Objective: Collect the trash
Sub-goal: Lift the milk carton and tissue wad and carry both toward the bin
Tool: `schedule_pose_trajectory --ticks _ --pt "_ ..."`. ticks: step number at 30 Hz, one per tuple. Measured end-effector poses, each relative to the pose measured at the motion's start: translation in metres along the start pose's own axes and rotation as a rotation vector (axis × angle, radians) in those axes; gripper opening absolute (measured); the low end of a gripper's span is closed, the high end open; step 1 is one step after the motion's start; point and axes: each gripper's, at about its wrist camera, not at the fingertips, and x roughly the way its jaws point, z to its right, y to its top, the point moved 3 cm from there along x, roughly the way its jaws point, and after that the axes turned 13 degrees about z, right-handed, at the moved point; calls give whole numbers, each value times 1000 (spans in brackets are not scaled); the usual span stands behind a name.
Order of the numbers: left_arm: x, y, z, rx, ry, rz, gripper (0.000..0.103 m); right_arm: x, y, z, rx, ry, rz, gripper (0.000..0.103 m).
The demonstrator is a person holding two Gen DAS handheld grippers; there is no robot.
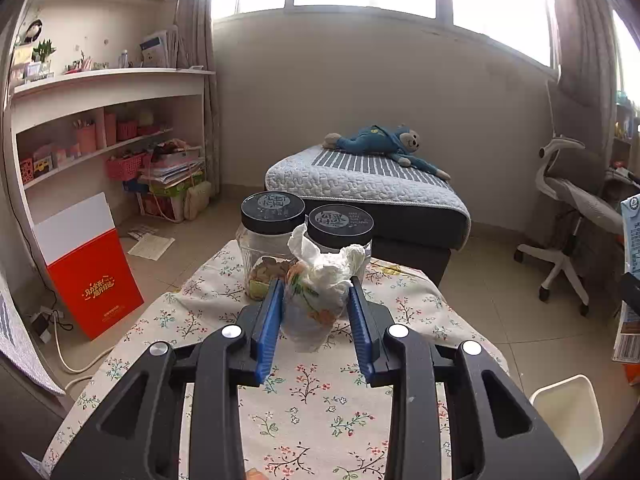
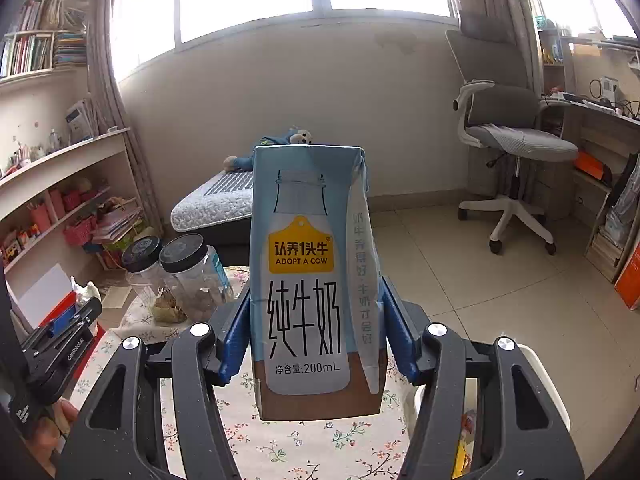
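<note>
My left gripper (image 1: 316, 292) is shut on a crumpled wad of plastic wrapper and white tissue (image 1: 320, 284), held up above the flowered tablecloth (image 1: 312, 400). In the right wrist view my right gripper (image 2: 314, 304) is shut on a light blue milk carton (image 2: 308, 280), upright and lifted off the table. The left gripper (image 2: 80, 312) with its tissue shows at that view's left edge. The carton's edge (image 1: 630, 248) appears at the right border of the left wrist view.
Two clear jars with black lids (image 1: 272, 240) (image 1: 340, 228) stand at the table's far end. A white bin (image 1: 572, 420) sits at the table's right side. Beyond lie a low bed (image 1: 368, 188), a shelf unit (image 1: 100, 128), a red box (image 1: 92, 276) and an office chair (image 2: 516, 148).
</note>
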Motion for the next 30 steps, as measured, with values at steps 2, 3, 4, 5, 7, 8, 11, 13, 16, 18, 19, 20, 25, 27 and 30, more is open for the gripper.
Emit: schedule_pose_trajectory --ticks 2,3,4,5,7,8,11,13,16,18,19,20,25,27,30 --pt "-7 6 8 14 -11 41 33 -2 1 4 -2 -13 15 56" --pt "-11 9 11 20 -15 62 33 -3 1 6 1 -19 20 56" --pt "-15 12 15 24 -18 83 33 -4 2 8 6 -25 27 56" --pt "-20 14 17 27 -22 103 33 -6 3 12 9 -32 35 56" --pt "-27 19 24 30 -35 129 33 -9 5 17 11 -48 48 56" --pt "-31 21 27 28 -43 141 33 -10 5 20 9 -58 55 56" --pt "-40 25 35 17 -67 165 33 -13 7 27 14 -76 65 56" --pt "-45 27 42 13 -91 172 34 -15 7 32 15 -90 70 56" --pt "-53 29 56 14 -130 180 34 -19 6 40 9 -109 77 56" --pt "-56 29 66 19 -155 184 34 -22 6 45 1 -124 84 56" --pt "-58 29 70 19 -168 182 34 -24 7 48 -4 -130 87 56" --pt "-59 29 74 20 -179 179 34 -25 7 51 -8 -138 90 56" --pt "-66 26 94 34 -214 181 34 -32 8 64 -27 -175 107 56" --pt "-69 25 101 43 -229 185 34 -34 8 70 -34 -190 112 56" --pt "-71 22 111 52 -249 182 34 -38 7 80 -35 -209 113 56"
